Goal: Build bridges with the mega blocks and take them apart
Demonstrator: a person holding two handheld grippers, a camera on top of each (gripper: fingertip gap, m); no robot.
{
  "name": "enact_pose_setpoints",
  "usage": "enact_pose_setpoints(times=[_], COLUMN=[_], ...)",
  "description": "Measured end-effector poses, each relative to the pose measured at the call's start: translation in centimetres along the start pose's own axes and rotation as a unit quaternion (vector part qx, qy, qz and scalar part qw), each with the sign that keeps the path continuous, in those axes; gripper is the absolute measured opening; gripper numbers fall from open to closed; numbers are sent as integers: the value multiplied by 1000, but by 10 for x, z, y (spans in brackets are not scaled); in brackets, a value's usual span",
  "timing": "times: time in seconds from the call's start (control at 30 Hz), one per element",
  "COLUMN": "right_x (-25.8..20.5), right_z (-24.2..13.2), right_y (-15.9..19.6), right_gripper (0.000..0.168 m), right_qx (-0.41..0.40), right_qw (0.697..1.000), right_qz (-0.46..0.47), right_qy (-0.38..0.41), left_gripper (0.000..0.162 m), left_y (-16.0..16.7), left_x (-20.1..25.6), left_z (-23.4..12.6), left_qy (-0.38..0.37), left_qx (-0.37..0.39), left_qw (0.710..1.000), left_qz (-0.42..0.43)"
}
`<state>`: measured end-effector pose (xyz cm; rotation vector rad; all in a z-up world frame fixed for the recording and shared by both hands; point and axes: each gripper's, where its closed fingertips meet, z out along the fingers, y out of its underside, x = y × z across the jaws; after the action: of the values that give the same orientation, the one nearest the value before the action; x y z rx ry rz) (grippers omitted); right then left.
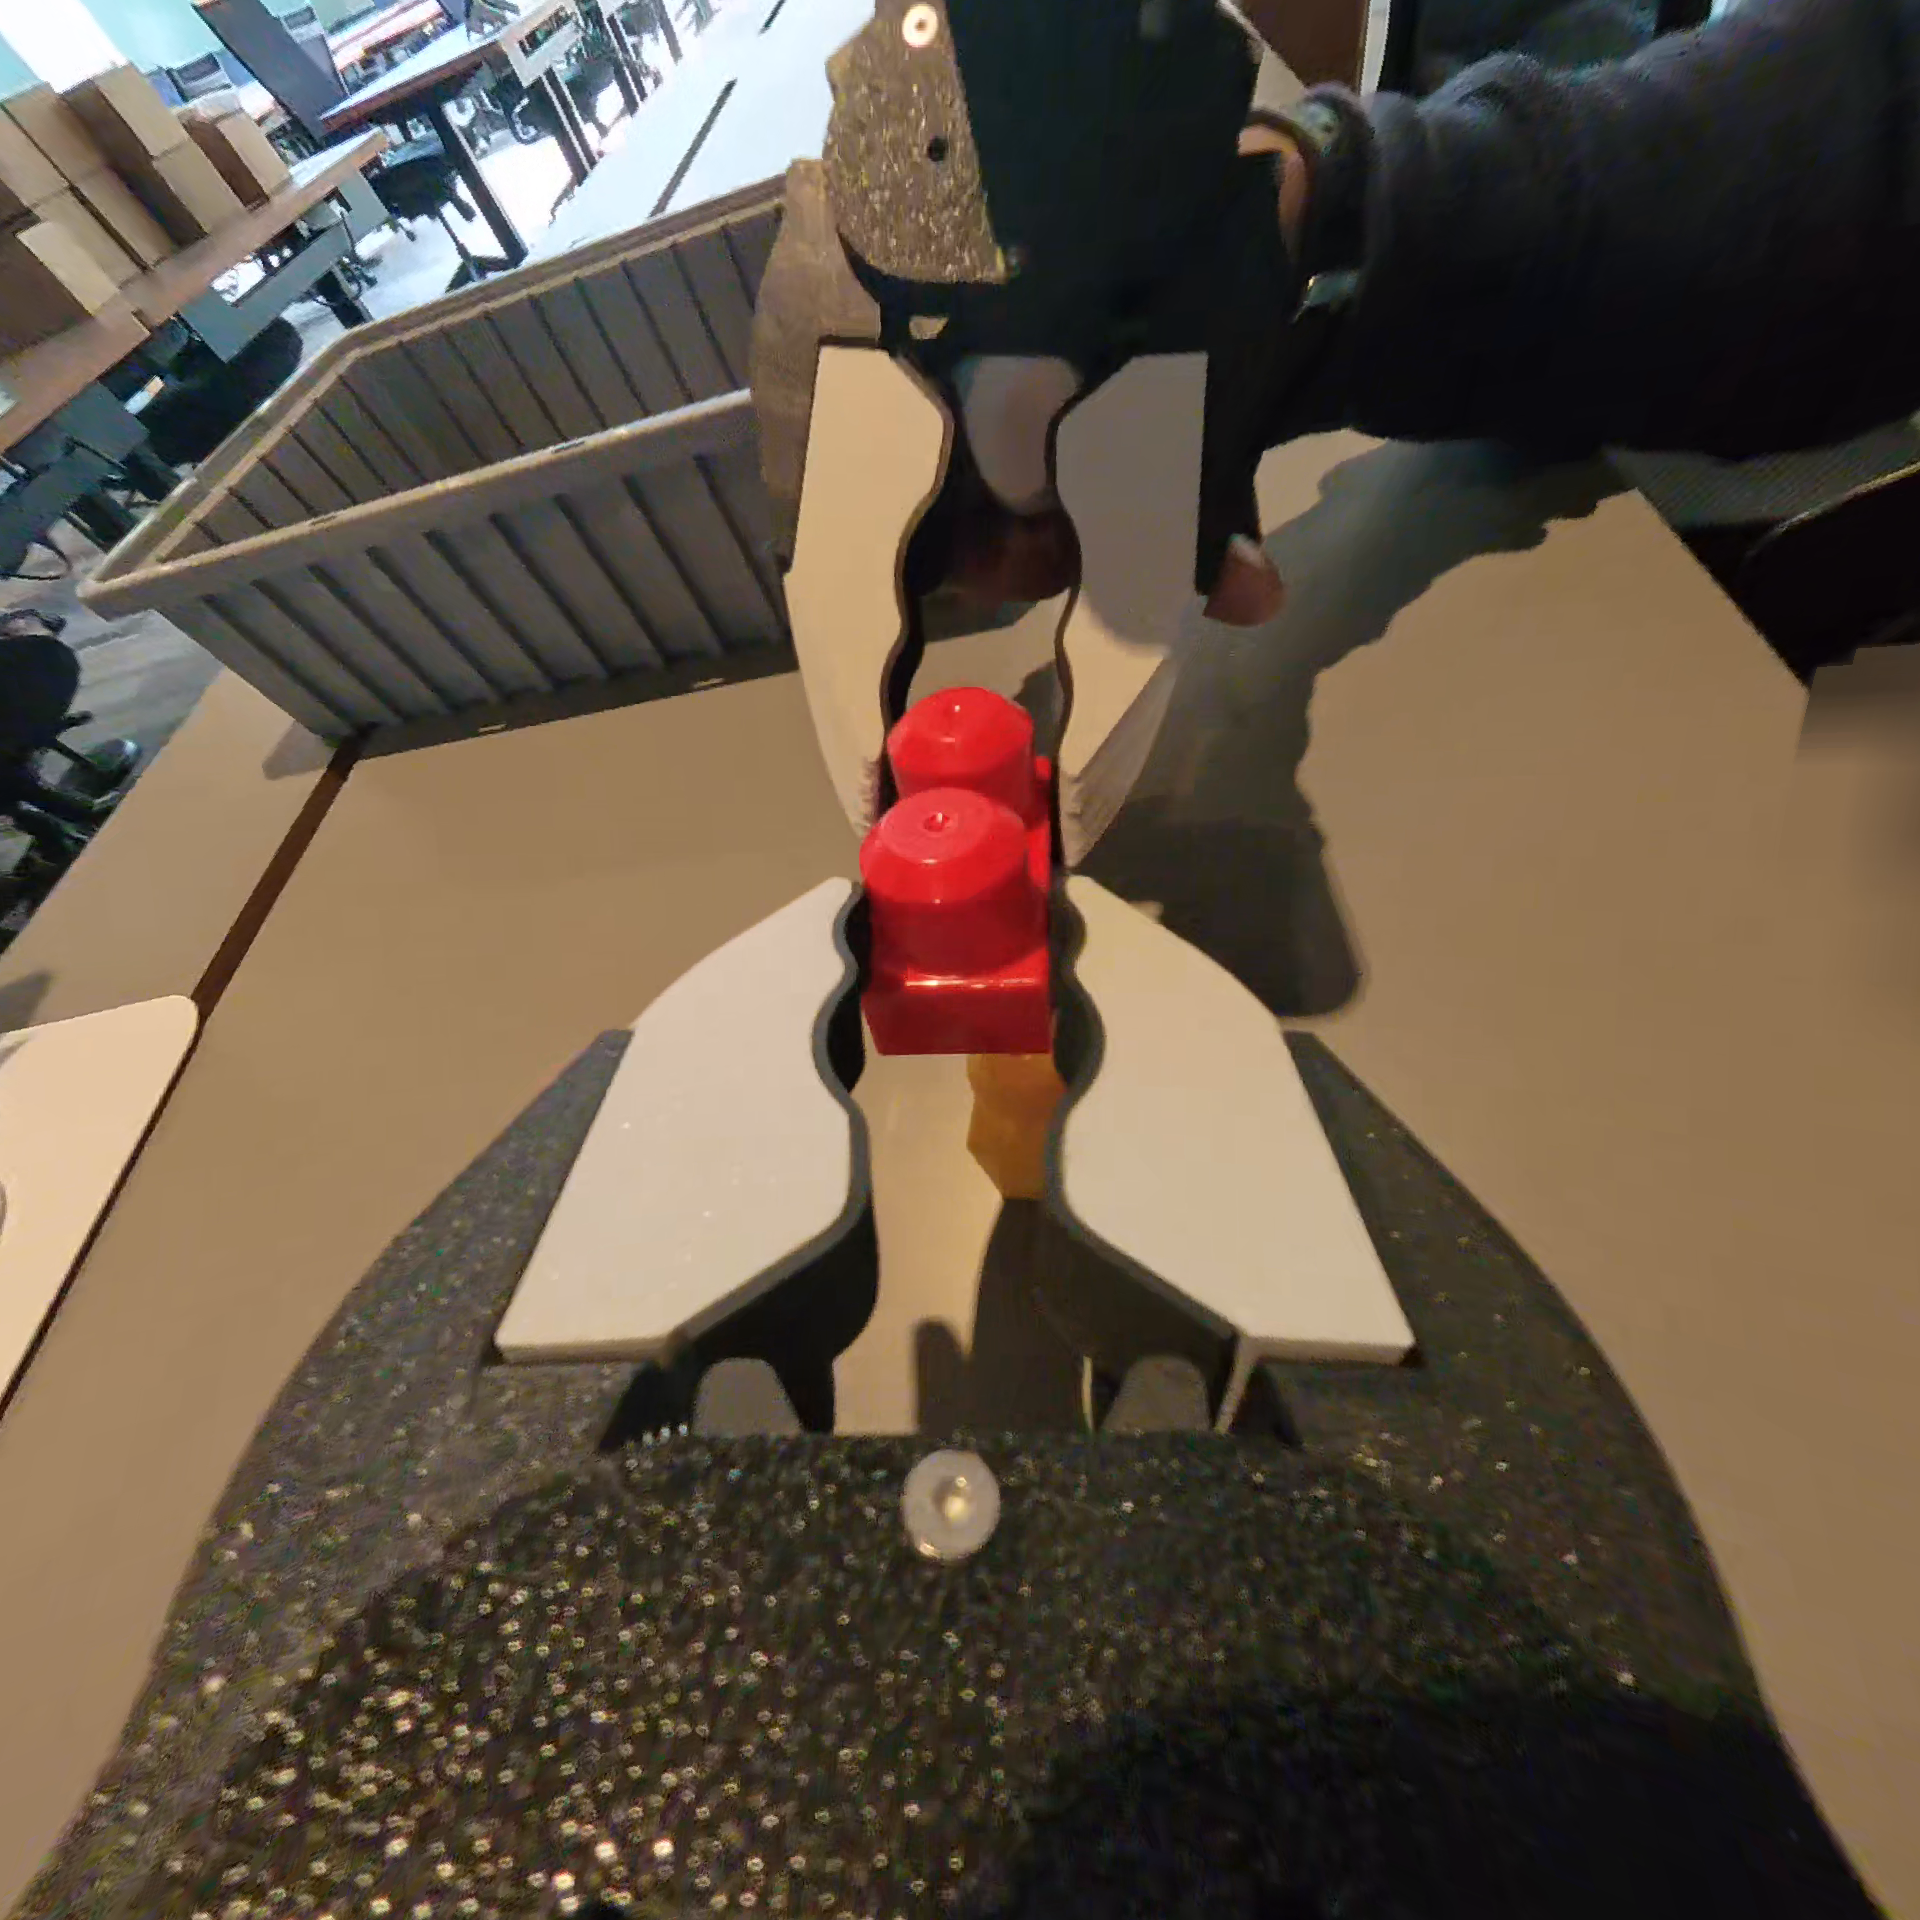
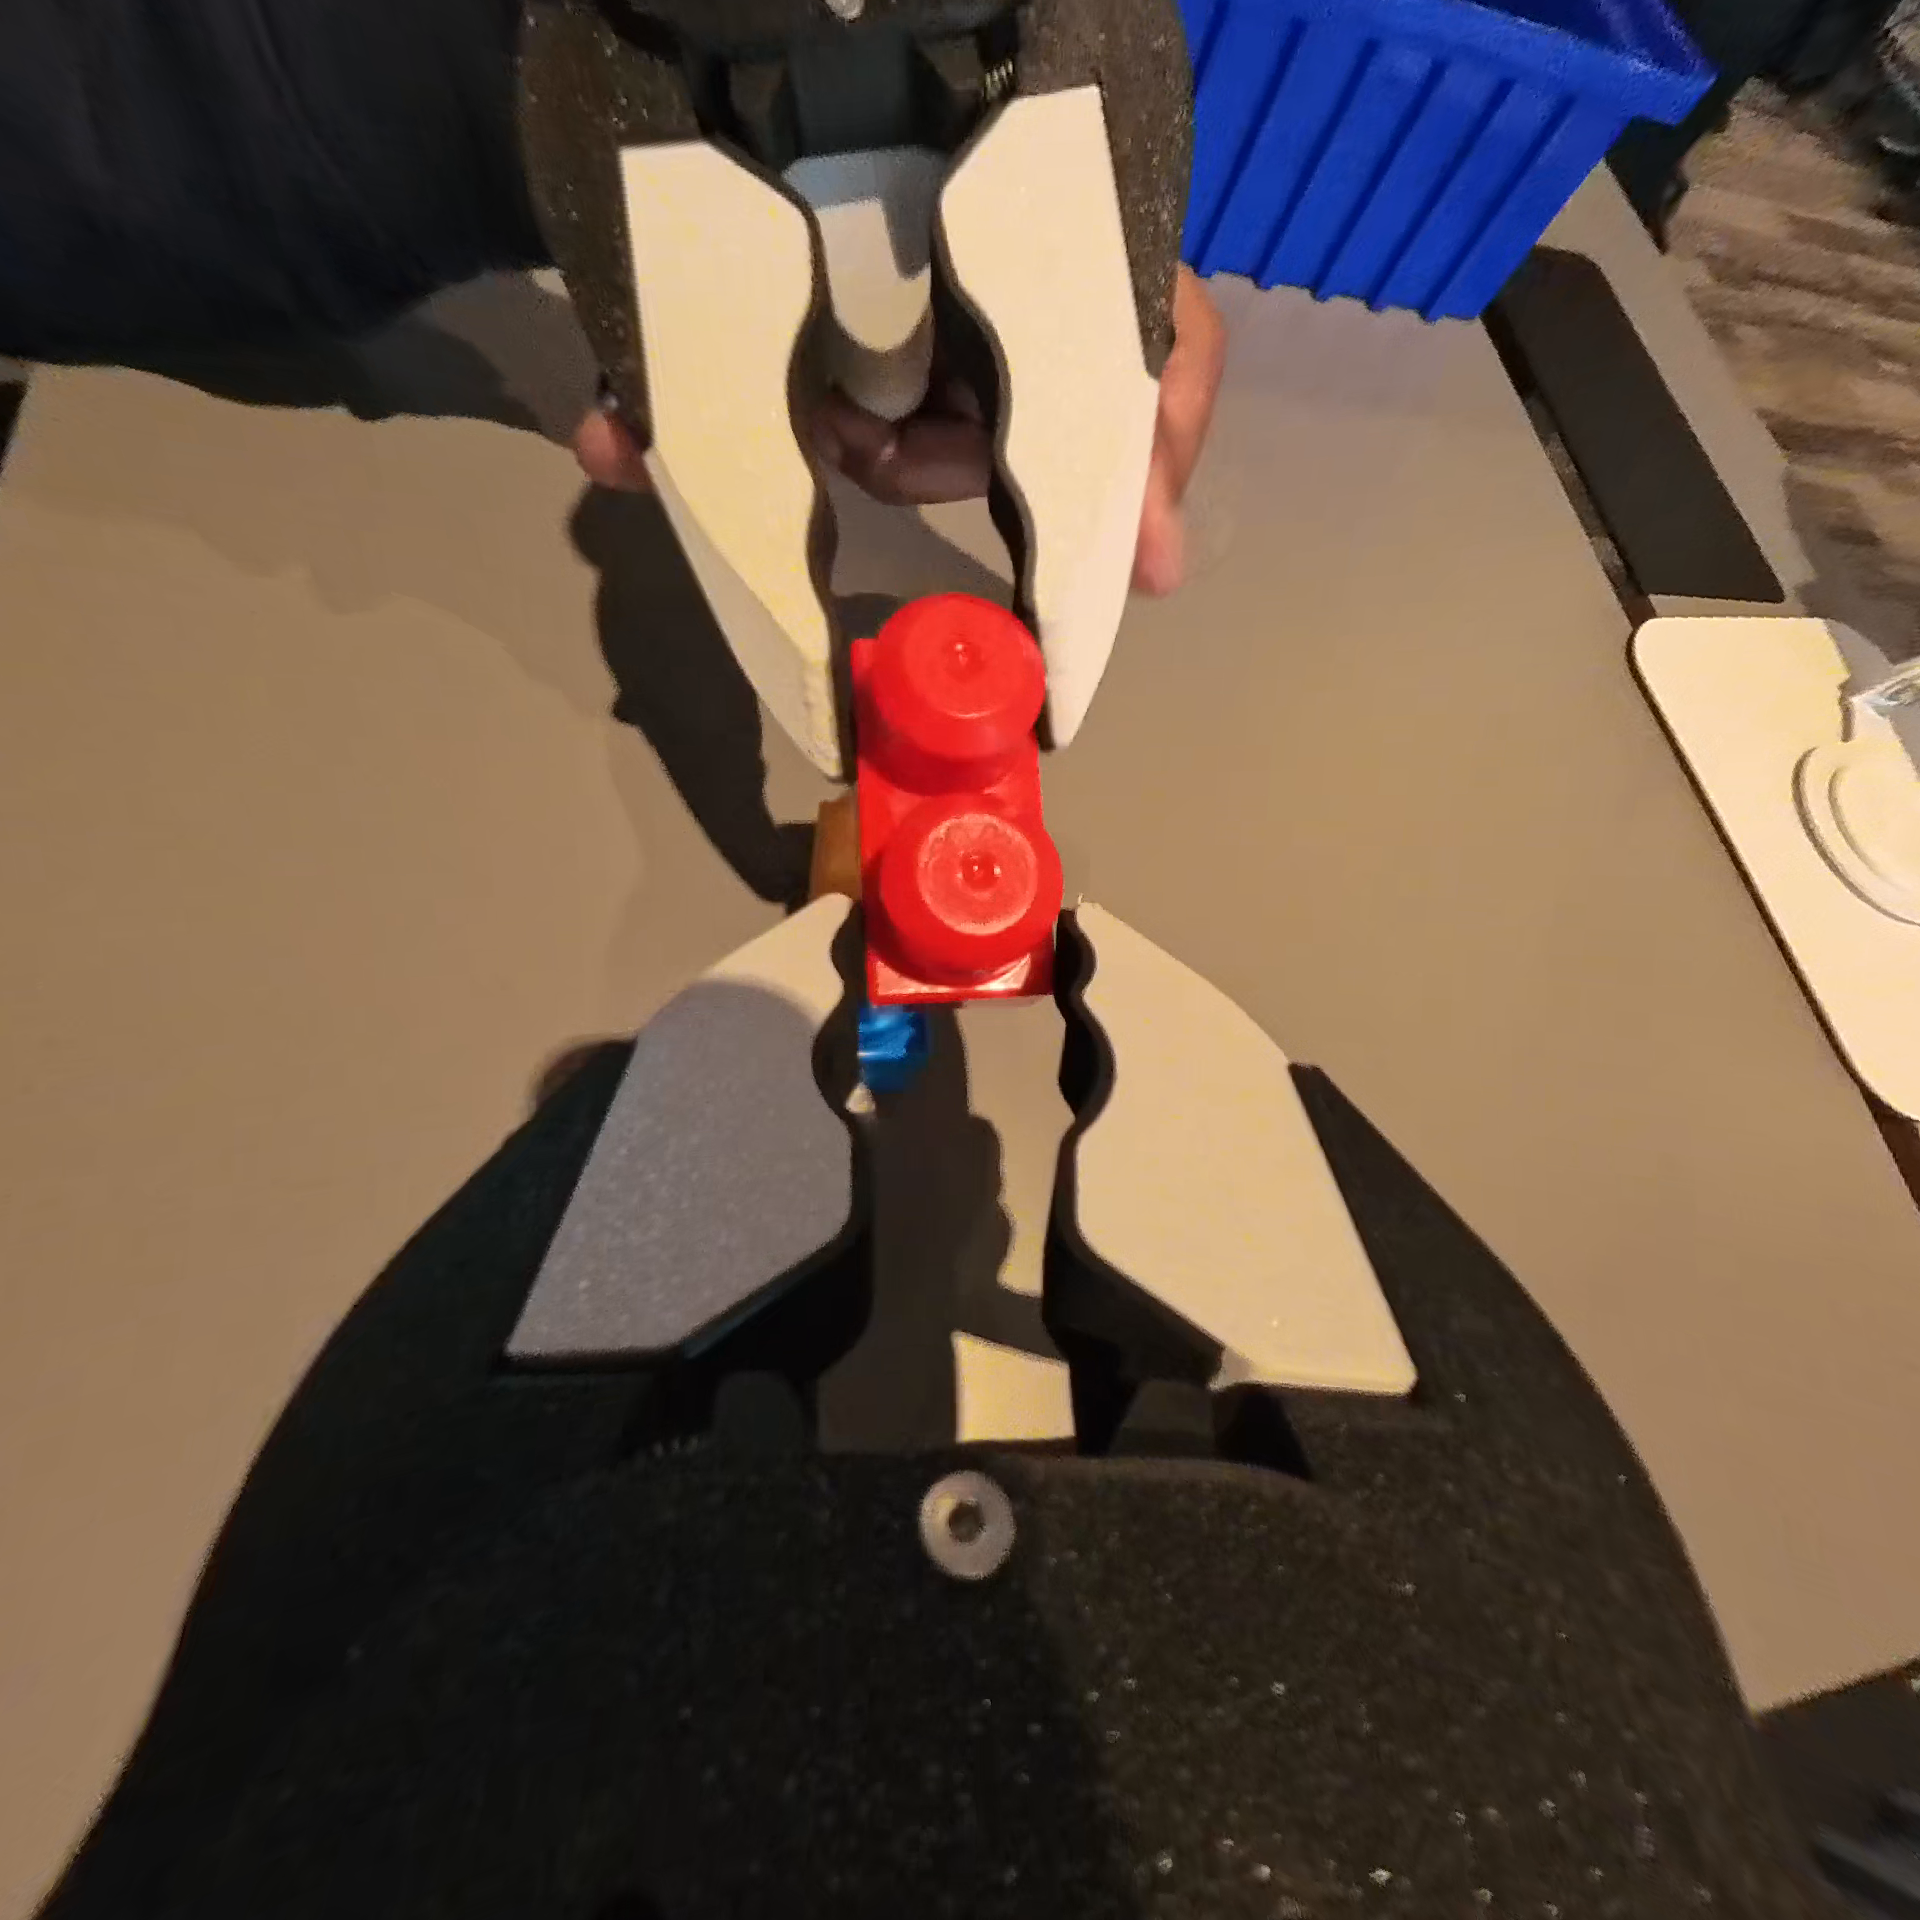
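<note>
A red two-stud block (image 1: 956, 935) is held between both grippers above the tan table (image 1: 520, 1039). My left gripper (image 1: 961, 914) is shut on its near end. My right gripper (image 1: 966, 821) comes from the far side and is shut on the other end. A yellow block (image 1: 1013, 1132) hangs under the red block. In the right wrist view my right gripper (image 2: 956, 920) clamps the near end of the red block (image 2: 951, 831), and the left gripper (image 2: 945, 743) clamps the far end. A blue block (image 2: 888, 1049) and the yellow block (image 2: 836, 862) show beneath it.
A grey ribbed bin (image 1: 468, 499) stands at the table's far left edge. A blue ribbed bin (image 2: 1403, 156) stands at the other end. A white board (image 2: 1745, 748) with a clear object lies by the table's edge; it also shows in the left wrist view (image 1: 73, 1143). Hands in dark sleeves hold both grippers. Left and right tips are no more than a few centimetres apart.
</note>
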<state>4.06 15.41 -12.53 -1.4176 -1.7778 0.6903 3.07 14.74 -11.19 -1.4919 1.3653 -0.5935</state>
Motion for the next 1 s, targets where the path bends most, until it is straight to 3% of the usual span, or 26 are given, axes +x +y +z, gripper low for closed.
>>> enact_pose_setpoints(times=[0.2,0.47,0.8,1.0], right_x=[-6,-16,-17,-23], right_z=[0,18,12,26], right_y=[1,29,31,51], right_gripper=[35,35,40,43], right_qx=[-24,-95,-47,-74], right_qw=[999,994,998,996], right_qz=[18,33,29,28], right_qy=[-24,-50,-40,-37], left_gripper=[32,32,32,32], left_y=[3,33,35,37], left_x=[5,14,15,16], left_z=[-1,11,10,10], left_qy=[22,55,50,32], left_qx=[20,-15,2,-4], left_qw=[999,997,996,997], left_qz=[-32,-55,-77,-70])
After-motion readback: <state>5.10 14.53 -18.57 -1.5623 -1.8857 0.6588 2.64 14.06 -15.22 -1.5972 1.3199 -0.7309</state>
